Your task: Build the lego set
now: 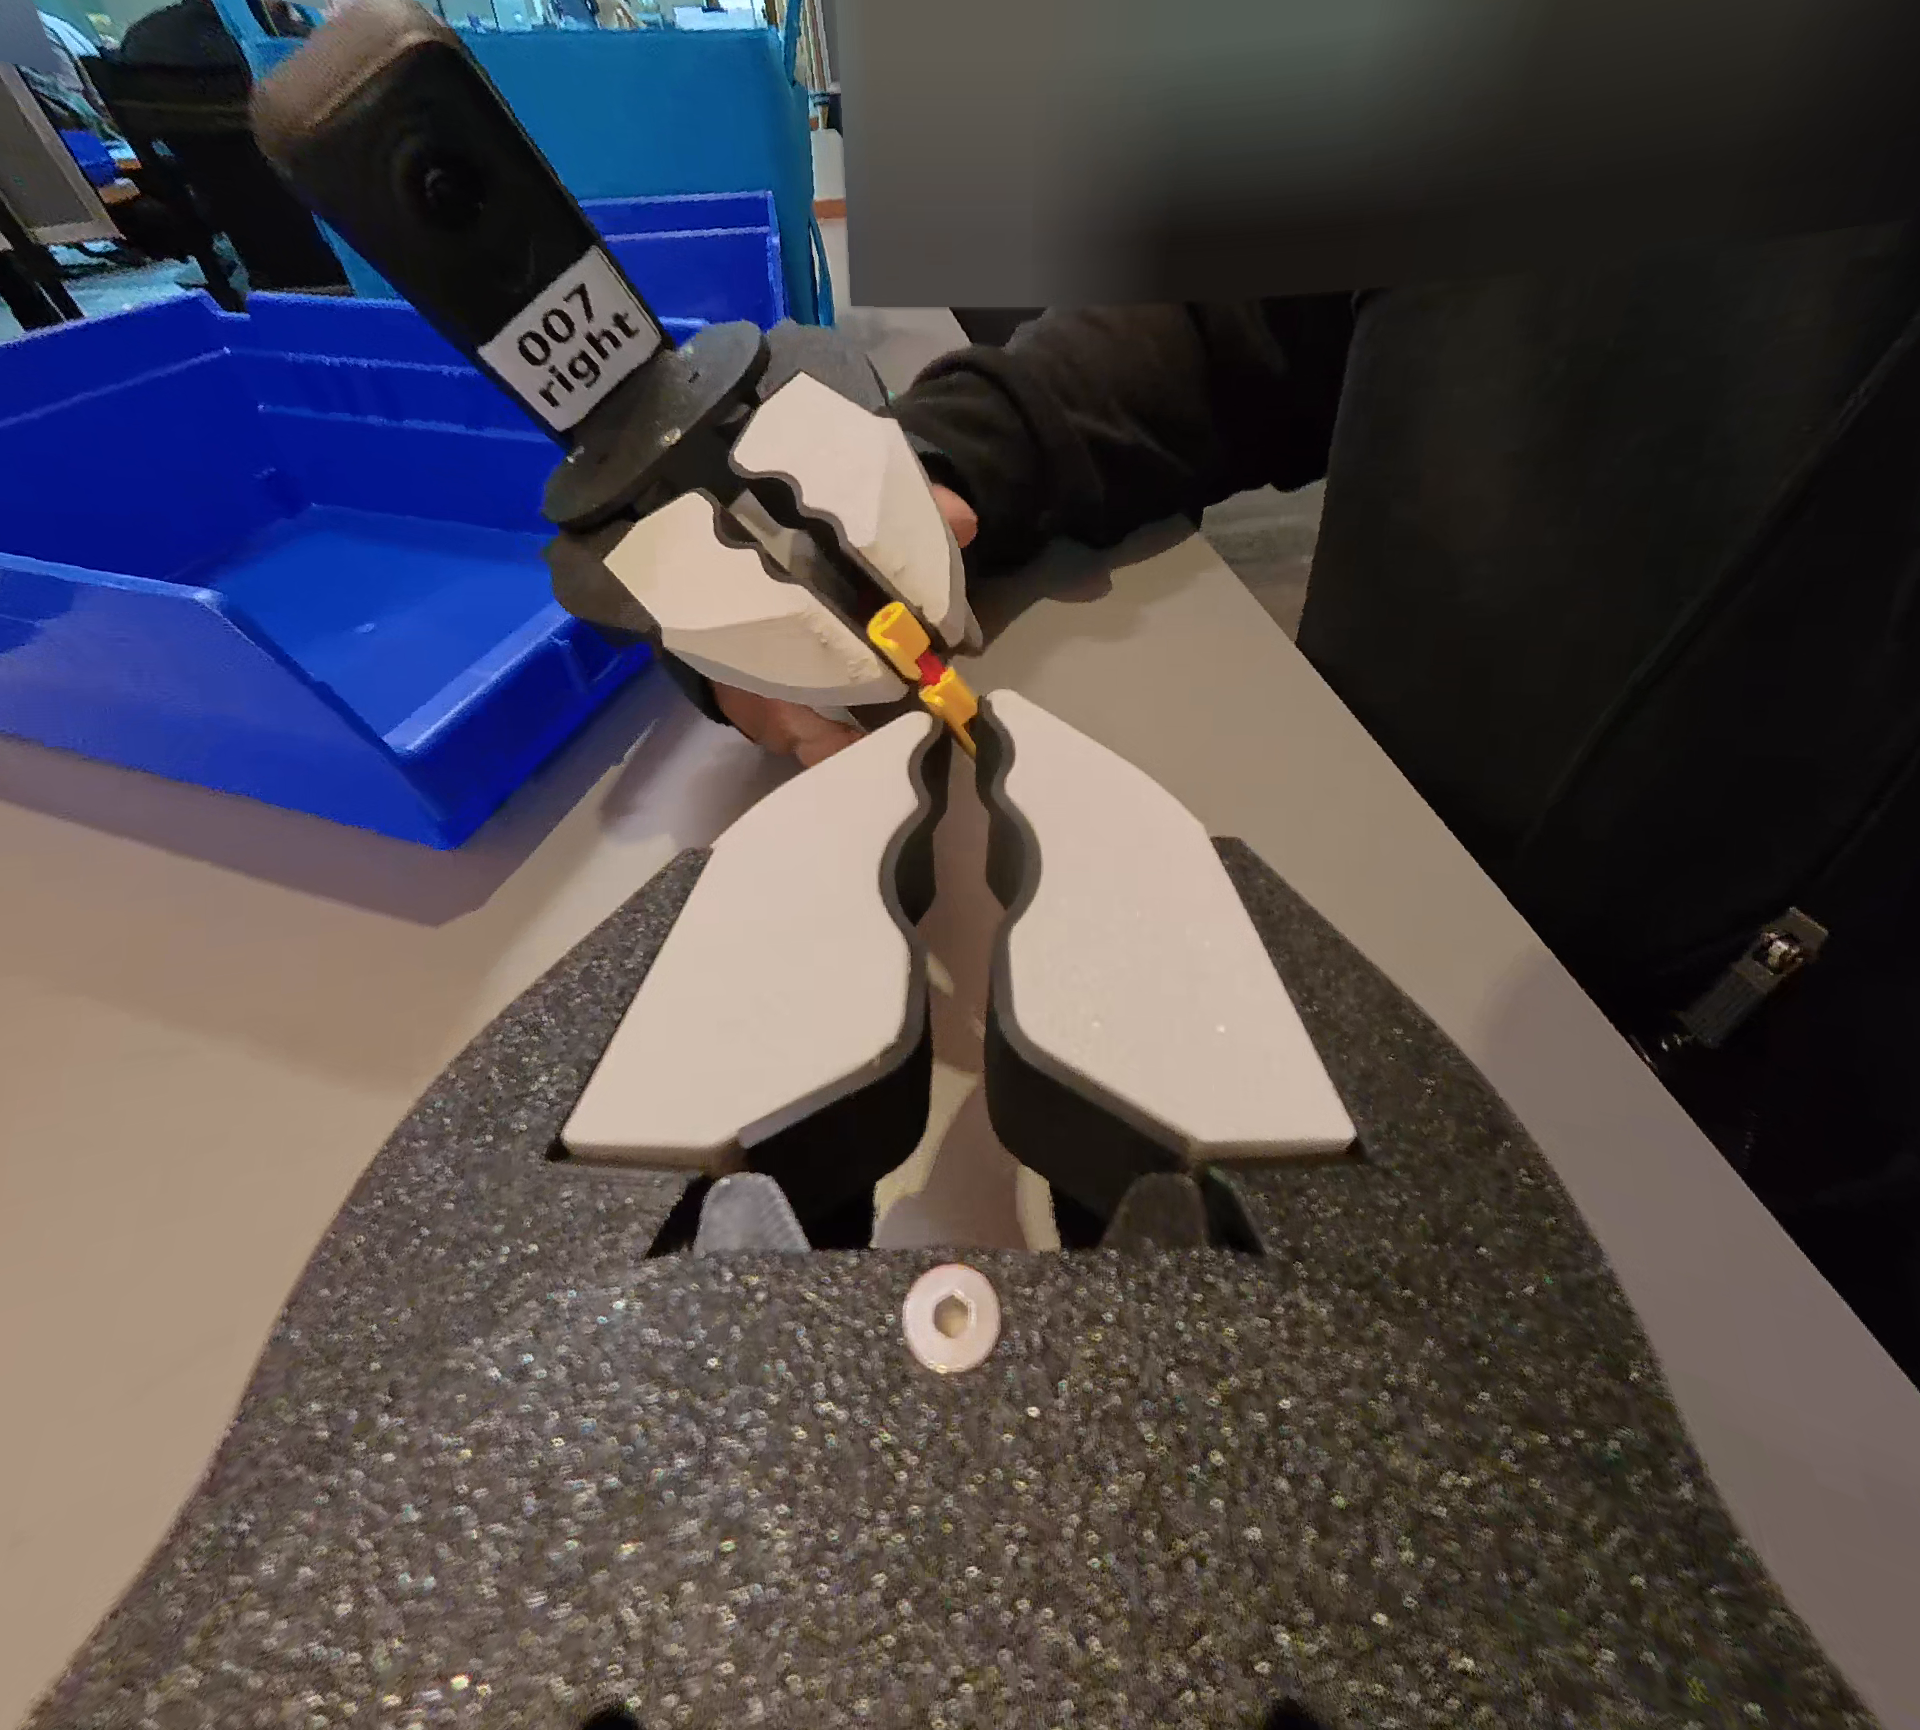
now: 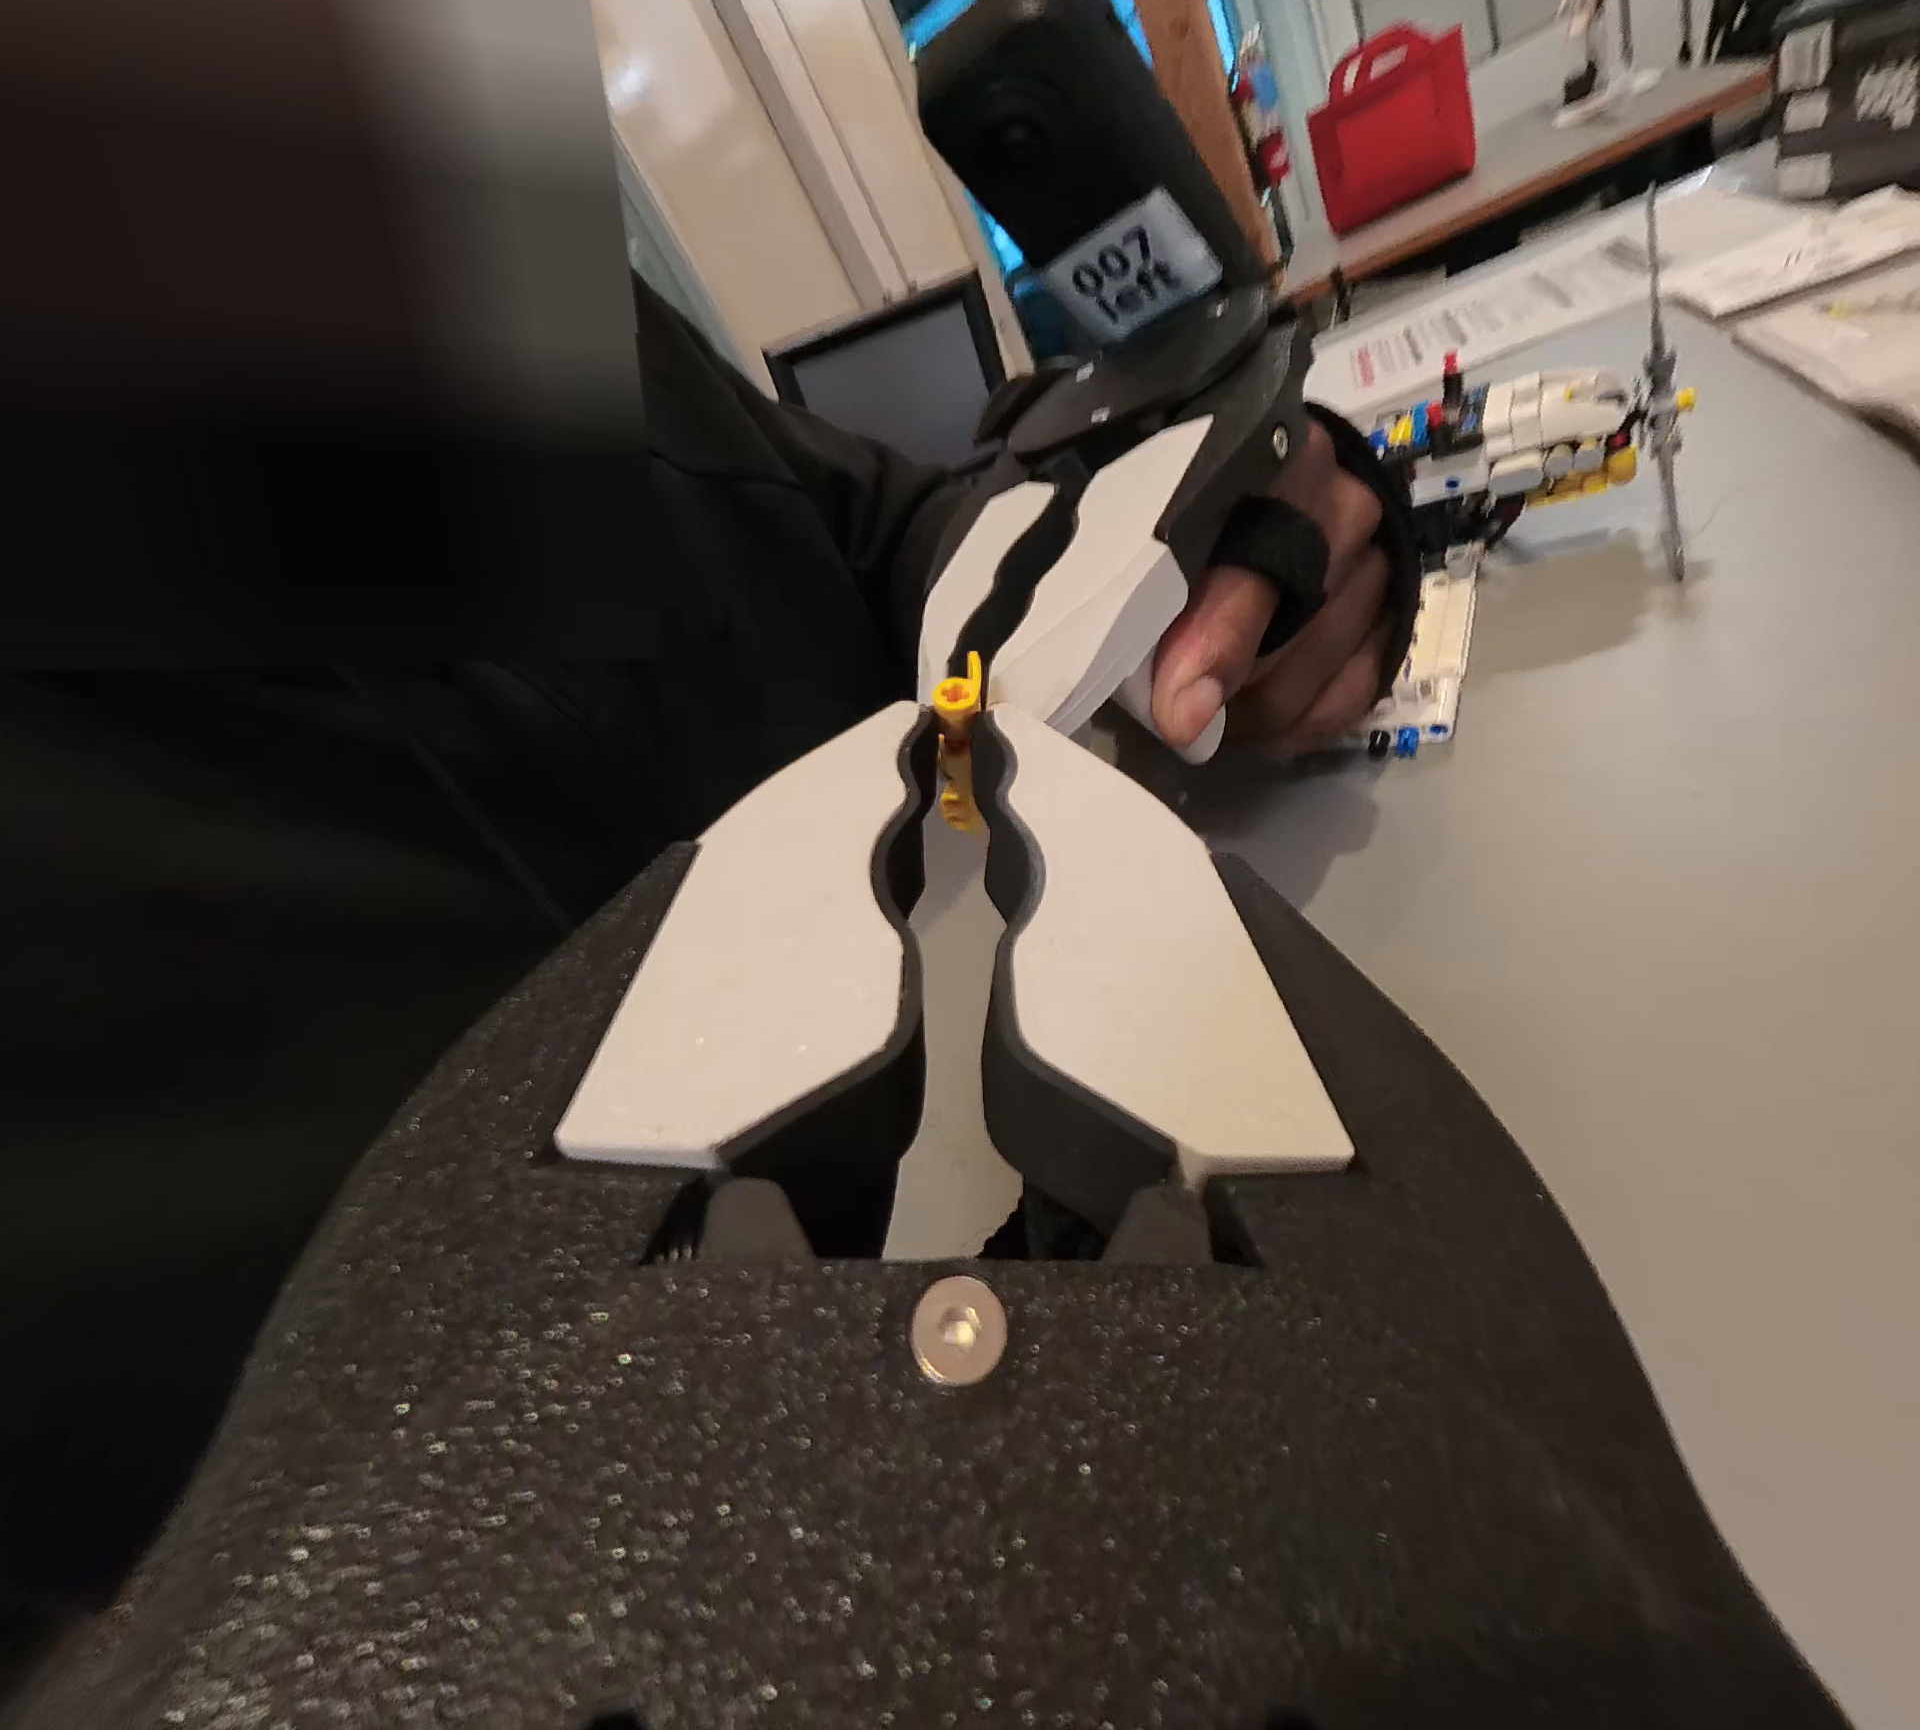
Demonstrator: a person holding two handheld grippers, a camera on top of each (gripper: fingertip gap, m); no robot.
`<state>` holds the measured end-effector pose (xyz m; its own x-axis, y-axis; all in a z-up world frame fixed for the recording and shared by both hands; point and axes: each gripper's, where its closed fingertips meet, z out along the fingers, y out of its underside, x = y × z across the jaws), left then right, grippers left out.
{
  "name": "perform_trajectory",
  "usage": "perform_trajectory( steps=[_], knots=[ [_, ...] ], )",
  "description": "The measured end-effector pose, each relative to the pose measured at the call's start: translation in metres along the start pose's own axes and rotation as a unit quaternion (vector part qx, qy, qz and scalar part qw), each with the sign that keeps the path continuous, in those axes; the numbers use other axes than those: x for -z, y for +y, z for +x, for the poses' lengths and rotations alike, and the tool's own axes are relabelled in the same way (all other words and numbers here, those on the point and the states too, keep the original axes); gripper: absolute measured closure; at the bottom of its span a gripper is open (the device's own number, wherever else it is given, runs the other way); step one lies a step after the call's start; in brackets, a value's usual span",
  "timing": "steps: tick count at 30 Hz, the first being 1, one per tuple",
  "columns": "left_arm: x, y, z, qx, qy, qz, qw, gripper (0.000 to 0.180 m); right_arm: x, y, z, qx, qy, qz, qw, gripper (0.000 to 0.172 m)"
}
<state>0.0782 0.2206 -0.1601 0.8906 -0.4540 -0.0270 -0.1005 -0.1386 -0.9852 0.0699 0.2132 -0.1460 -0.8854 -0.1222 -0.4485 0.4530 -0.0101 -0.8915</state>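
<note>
We see two small yellow connector pieces (image 1: 902, 631) (image 1: 951, 701) joined end to end by a short red pin (image 1: 930, 667), held in the air just above the grey table (image 1: 1195, 693). The right gripper (image 2: 951, 724) has its fingers (image 2: 831, 807) clenched on one yellow piece, the left gripper (image 1: 961, 724) on the other, tips almost touching.

We judge the main risk to be a twist: each hold is narrow and at the very fingertips, so any sideways pull could lever a piece out and drop it on the table. The pin could also jam if the two pieces sit out of line.

A blue bin (image 1: 312, 558) stands beside the grippers, and a white, yellow and blue brick assembly (image 2: 1507, 454) lies farther off.
</note>
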Motion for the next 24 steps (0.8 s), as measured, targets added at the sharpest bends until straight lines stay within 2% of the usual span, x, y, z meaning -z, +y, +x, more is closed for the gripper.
perform_trajectory(
  steps=[12, 24],
  knots=[
    [0.003, -0.007, -0.006, 0.022, -0.009, 0.043, 0.999, 0.176, -0.001, -0.009, 0.003, 0.028, 0.026, 0.040, 0.998, 0.165],
    [0.002, 0.001, -0.011, -0.056, -0.057, -0.007, 0.997, 0.176, 0.000, -0.005, 0.007, 0.028, 0.047, 0.021, 0.998, 0.165]
  ],
)
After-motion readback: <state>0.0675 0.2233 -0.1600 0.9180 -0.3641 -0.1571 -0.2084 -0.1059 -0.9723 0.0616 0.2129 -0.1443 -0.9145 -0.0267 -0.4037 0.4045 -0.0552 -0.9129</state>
